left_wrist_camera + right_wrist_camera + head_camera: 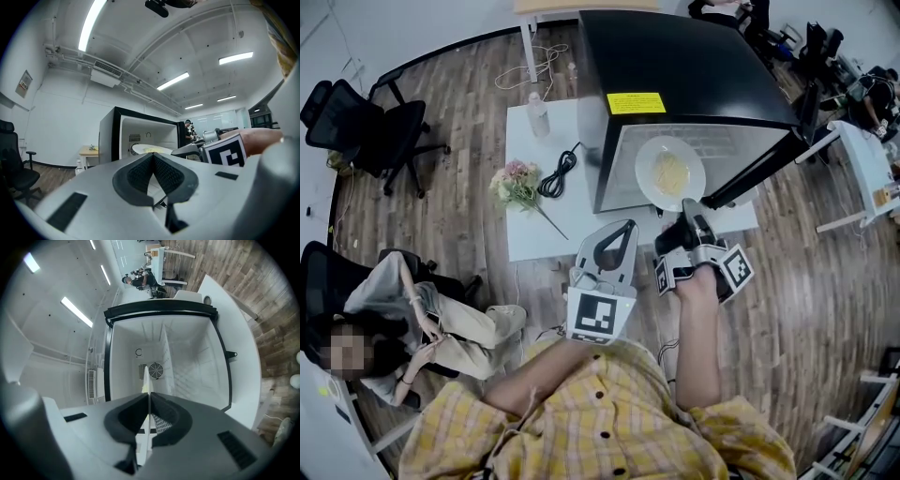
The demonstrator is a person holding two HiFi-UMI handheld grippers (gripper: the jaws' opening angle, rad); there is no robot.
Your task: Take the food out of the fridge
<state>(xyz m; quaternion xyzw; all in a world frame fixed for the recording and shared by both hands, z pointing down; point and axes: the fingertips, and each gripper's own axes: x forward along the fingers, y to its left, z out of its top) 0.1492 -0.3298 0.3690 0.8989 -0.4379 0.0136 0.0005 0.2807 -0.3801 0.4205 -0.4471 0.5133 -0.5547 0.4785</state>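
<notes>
A black mini fridge [675, 66] stands on a white table [534, 234] with its door [759, 169] swung open to the right. My right gripper [687, 214] is shut on the near rim of a white plate [670, 173] of yellow food, held just in front of the fridge opening. In the right gripper view the plate [146, 385] shows edge-on between the jaws, with the white fridge interior [187, 366] behind it. My left gripper [623, 230] hovers left of the plate, shut on nothing. From the left gripper view the plate [147, 150] sits at the fridge mouth.
On the table left of the fridge are a water bottle [538, 112], a bunch of flowers [517, 185] and a coiled black cable [560, 173]. An office chair [370, 122] and a seated person [403, 319] are at the left. Another desk [867, 169] stands at the right.
</notes>
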